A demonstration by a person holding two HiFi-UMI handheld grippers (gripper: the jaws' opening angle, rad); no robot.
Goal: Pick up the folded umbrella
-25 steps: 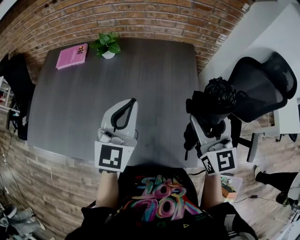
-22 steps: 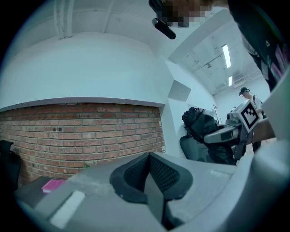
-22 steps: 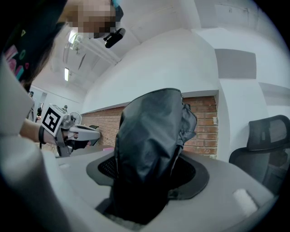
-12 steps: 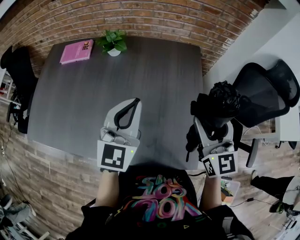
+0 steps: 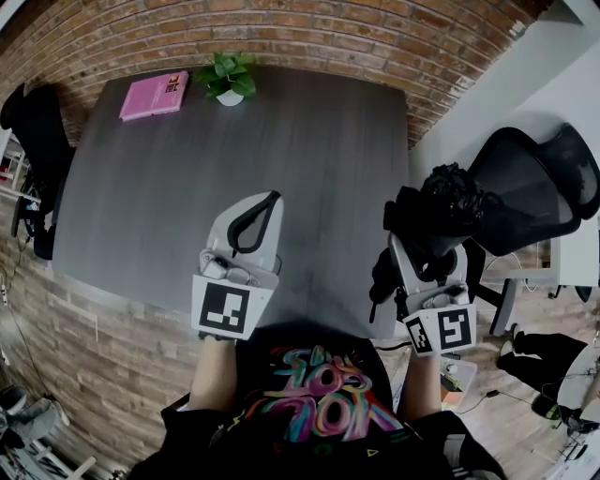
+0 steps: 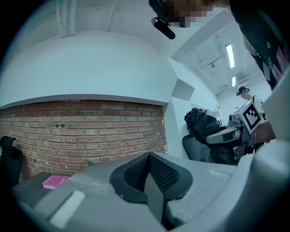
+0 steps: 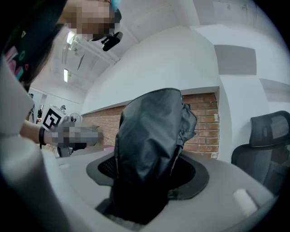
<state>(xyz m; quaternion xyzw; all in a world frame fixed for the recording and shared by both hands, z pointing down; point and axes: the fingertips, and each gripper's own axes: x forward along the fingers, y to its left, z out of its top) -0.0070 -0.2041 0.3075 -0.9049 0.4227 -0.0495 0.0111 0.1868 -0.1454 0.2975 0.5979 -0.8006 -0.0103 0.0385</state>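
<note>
The folded umbrella (image 5: 441,202) is a bundle of crumpled black fabric, held off the table past its right edge. My right gripper (image 5: 427,246) is shut on it, and the fabric rises out from between the pads. In the right gripper view the umbrella (image 7: 149,140) fills the jaws and hides the pads' inner faces. My left gripper (image 5: 269,199) hovers over the near part of the dark grey table (image 5: 169,197). Its black pads (image 6: 136,174) meet with nothing between them. From the left gripper view the umbrella (image 6: 199,123) shows at the right.
A small potted plant (image 5: 228,80) and a pink book (image 5: 153,95) lie at the table's far edge by the brick wall (image 5: 309,28). A black office chair (image 5: 534,187) stands right of the umbrella, another dark chair (image 5: 36,141) at the far left.
Both grippers keep their places and the umbrella stays in the right one. Only the head view has shifted slightly.
</note>
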